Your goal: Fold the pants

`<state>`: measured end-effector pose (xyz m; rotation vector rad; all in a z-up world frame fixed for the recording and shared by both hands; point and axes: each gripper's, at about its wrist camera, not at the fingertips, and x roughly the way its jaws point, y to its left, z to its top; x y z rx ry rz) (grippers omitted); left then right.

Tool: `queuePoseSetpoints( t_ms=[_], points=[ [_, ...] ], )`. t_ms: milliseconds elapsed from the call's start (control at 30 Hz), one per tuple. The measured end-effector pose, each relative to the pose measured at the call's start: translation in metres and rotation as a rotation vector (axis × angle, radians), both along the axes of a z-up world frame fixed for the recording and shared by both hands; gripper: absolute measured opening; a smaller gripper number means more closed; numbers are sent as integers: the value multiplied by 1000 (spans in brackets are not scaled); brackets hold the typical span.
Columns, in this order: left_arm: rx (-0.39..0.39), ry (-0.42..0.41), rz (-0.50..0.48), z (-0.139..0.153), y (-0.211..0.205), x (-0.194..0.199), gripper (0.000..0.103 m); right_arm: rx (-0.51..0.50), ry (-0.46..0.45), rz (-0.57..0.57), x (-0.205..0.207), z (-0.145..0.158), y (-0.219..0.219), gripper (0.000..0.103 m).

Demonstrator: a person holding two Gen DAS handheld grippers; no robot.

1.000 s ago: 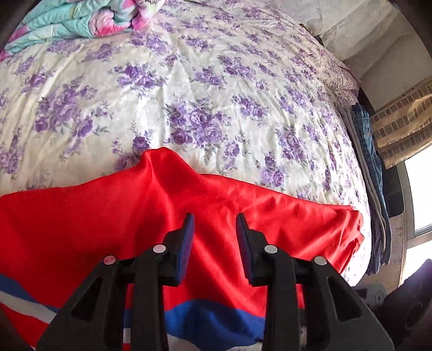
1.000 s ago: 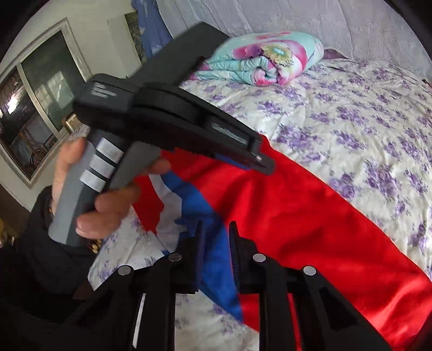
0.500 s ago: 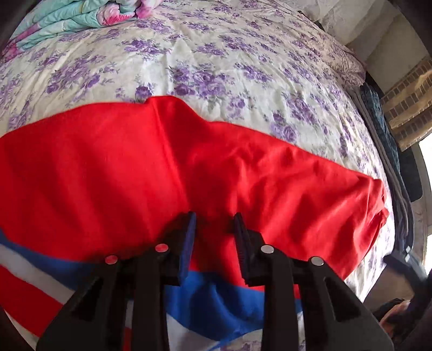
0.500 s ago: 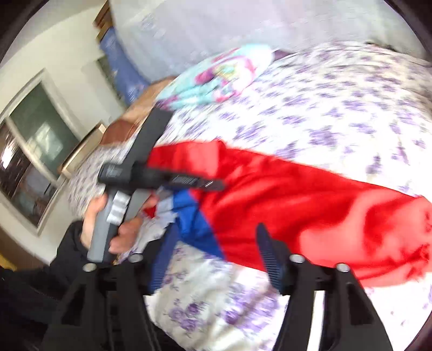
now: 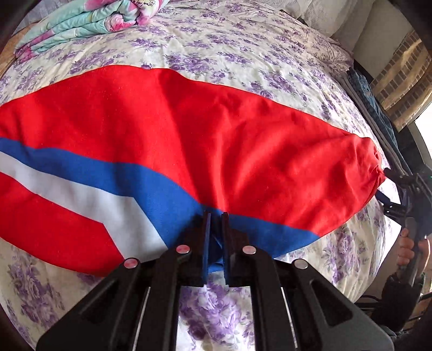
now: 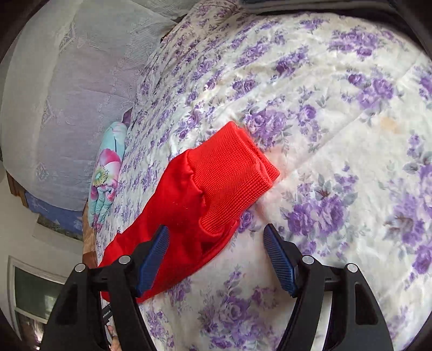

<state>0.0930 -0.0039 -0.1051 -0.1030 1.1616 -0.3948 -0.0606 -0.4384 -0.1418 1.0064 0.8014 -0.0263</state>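
Pants (image 5: 216, 140), red with a blue and white stripe, lie spread flat across the bed (image 5: 243, 54), whose cream cover is printed with purple flowers. Their ribbed red cuff (image 6: 232, 172) rests on the cover near the bed's edge. The left gripper (image 5: 214, 224) is clamped on a fold of the blue stripe at the near edge of the cloth. The right gripper (image 6: 216, 243) hangs over the cuff end with its jaws wide apart, pads clear of the fabric. A folded floral quilt (image 5: 89, 21) sits at the far side of the bed. White lace curtain (image 6: 67, 81) hangs behind, and a window (image 6: 35, 294) shows low at one side.
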Motion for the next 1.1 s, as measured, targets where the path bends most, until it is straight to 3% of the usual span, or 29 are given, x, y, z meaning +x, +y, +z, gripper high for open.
queuePoseSetpoints(
  t_ms=[100,133,167,200,267,333,433,533,733,867,967,1033,1100],
  points=[
    [-19,11,6,-3,0,2,7,48,-75,4,18,-6,-4,71],
    [-15,12,8,-3,-2,2,7,64,-84,4,25,-7,-5,63],
    [-7,12,9,-2,-3,3,7,53,-80,-5,32,-6,-4,24],
    [-1,11,12,-2,-4,2,7,36,-78,4,40,-5,-3,22],
    [13,9,13,0,-6,1,7,33,-97,-4,41,3,-7,22],
    [28,1,-4,3,-11,-2,7,-50,-111,1,35,21,-10,21],
    [53,-22,-43,11,-26,-5,7,-111,-71,17,27,25,-13,21],
    [-15,-4,-100,21,-49,0,7,-111,16,44,28,-6,-18,22],
    [-162,-5,-200,47,-127,30,7,-72,-22,58,21,-11,-23,21],
    [-257,70,-240,35,-172,43,7,-73,-32,68,21,-13,-22,21],
    [-241,95,-242,18,-196,51,7,-76,-33,68,20,-13,-22,21],
    [-218,155,-233,-5,-206,60,7,-83,-32,67,19,-13,-21,22],
    [-272,174,-204,-16,-203,61,6,-92,-28,64,19,-13,-20,22]
  ],
)
